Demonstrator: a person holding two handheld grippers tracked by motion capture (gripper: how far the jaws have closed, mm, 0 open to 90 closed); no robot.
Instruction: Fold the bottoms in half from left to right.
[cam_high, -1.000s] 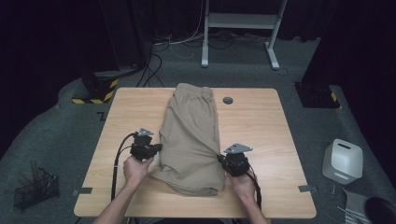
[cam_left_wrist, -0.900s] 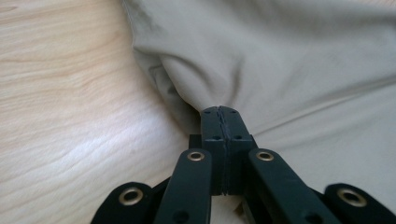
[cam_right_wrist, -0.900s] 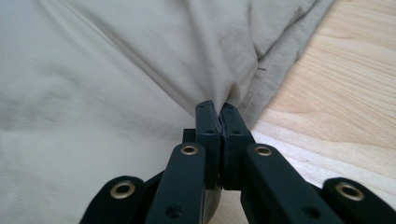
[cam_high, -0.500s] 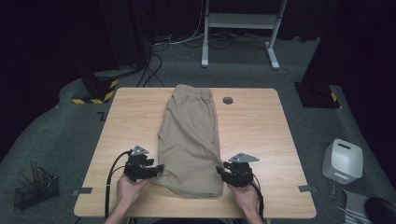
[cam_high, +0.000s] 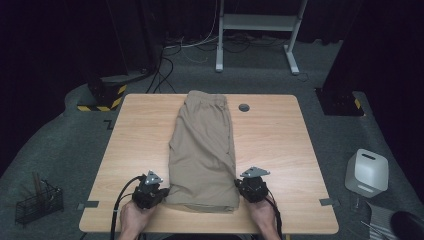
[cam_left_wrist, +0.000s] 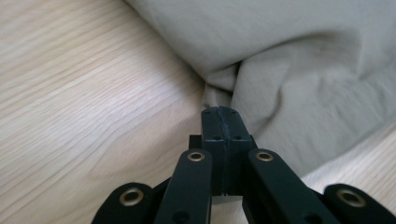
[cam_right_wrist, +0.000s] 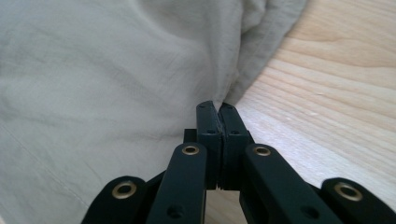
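Soft tan shorts (cam_high: 202, 150) are lying folded on my smooth wooden counter (cam_high: 280, 150). My left claw (cam_left_wrist: 219, 114) and right claw (cam_right_wrist: 215, 108) are each pinching a wrinkly corner.

High view: the surface (cam_high: 280, 150) is evenly lit from overhead; the surrounding floor (cam_high: 60, 150) is dim and the background falls to near black. Shadows are soft and short. No glare noted. Image is slightly soft overall. Both gripper views are bright, with washed-out wood grain; the near black jaws are sharp, while the far cloth (cam_left_wrist: 303, 56) blurs slightly.
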